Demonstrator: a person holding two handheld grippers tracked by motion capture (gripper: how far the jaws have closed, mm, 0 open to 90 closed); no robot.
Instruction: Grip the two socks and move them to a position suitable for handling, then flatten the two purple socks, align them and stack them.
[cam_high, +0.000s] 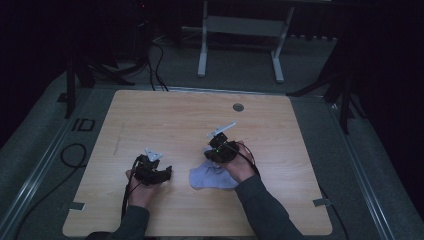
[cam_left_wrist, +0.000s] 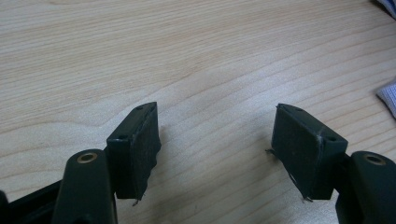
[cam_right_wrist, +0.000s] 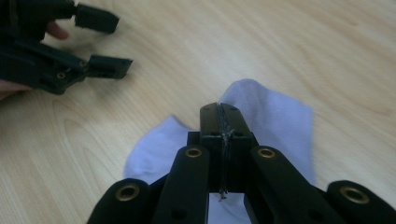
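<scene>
Low centre of the high view, the pale cloth (cam_high: 212, 176) lies on the table (cam_high: 165, 115) — the right gripper (cam_right_wrist: 223, 123), jaws pressed together, seems to pinch its edge. Left gripper (cam_left_wrist: 217, 140) — jaws apart, holding nothing — sits lower left.

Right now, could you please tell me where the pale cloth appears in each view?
High view: pale cloth lies low centre, under the right gripper.
Left gripper view: its corner at the right edge.
Right gripper view: centre, behind the shut jaws.
Shared landmark: wooden table.
</scene>
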